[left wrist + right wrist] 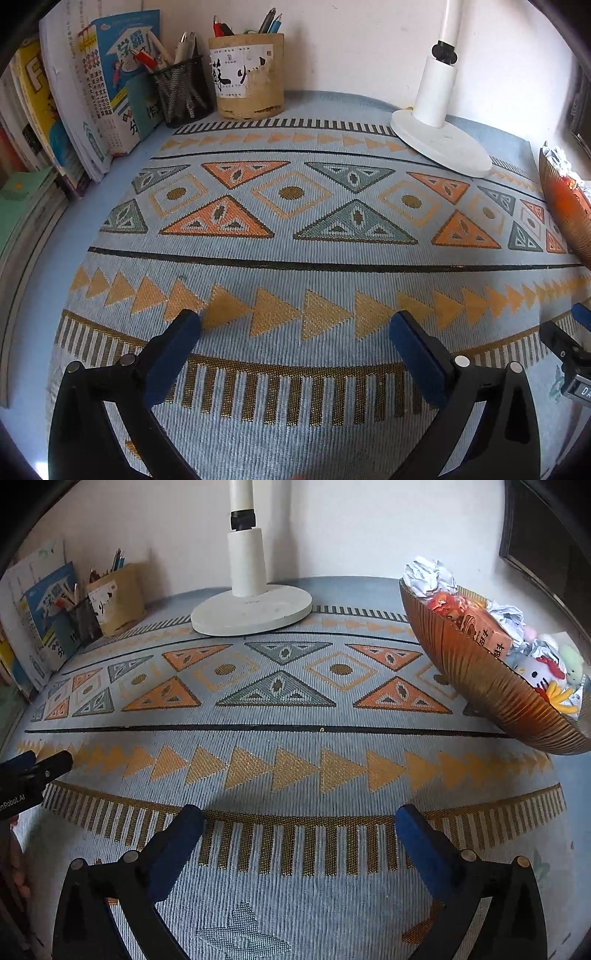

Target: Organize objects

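My right gripper and left gripper both gape empty over the patterned mat; the amber ribbed bowl at two o'clock holds the gathered clutter; I would judge sorting complete and withdraw clear.

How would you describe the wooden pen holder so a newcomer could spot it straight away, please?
Find the white lamp base at the back of the patterned cloth, then look left along the wall. The wooden pen holder stands beside the black mesh cup; it alone is tan and carries a torn white label.
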Available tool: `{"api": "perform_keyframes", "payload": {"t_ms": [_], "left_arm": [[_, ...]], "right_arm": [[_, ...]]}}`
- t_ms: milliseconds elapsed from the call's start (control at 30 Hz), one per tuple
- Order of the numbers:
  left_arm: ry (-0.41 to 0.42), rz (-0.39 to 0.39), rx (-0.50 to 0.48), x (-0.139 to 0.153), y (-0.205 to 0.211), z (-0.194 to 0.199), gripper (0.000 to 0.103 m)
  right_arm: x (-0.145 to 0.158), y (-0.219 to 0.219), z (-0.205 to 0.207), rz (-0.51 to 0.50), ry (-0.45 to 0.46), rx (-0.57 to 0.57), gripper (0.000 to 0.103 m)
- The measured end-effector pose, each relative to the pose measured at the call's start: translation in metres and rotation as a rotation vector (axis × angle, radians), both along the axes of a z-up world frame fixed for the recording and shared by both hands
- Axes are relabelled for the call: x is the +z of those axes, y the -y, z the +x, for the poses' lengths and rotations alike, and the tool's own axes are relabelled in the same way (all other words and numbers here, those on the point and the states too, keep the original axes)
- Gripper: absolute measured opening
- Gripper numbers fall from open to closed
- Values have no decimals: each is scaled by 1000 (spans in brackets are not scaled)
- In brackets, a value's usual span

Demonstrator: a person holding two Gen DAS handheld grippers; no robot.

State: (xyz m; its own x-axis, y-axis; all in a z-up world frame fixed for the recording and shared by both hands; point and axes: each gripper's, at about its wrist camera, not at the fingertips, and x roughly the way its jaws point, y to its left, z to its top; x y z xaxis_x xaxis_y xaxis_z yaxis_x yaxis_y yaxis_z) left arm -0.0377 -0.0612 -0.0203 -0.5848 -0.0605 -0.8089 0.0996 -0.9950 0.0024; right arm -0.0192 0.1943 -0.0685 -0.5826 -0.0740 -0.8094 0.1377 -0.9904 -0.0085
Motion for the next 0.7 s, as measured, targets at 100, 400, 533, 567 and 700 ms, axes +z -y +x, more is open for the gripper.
{"api": "perform_keyframes", "payload": {"t_ms": [100,400,533,567,700], "left_arm": [[0,0,2,0,0,0,103],[1,1,21,1,1,-3,103],[1,3,21,0,1,-2,103],[1,3,22,-1,1,-2,103],[0,2,22,-3,0,-1,103]], "right_arm": [[0,0,0,0,0,0,103],[0,1,0,0,0,-1,103],[1,1,0,0,0,-1,103],[0,1,0,0,0,-1,103],[1,1,0,0,0,-1,103]]}}
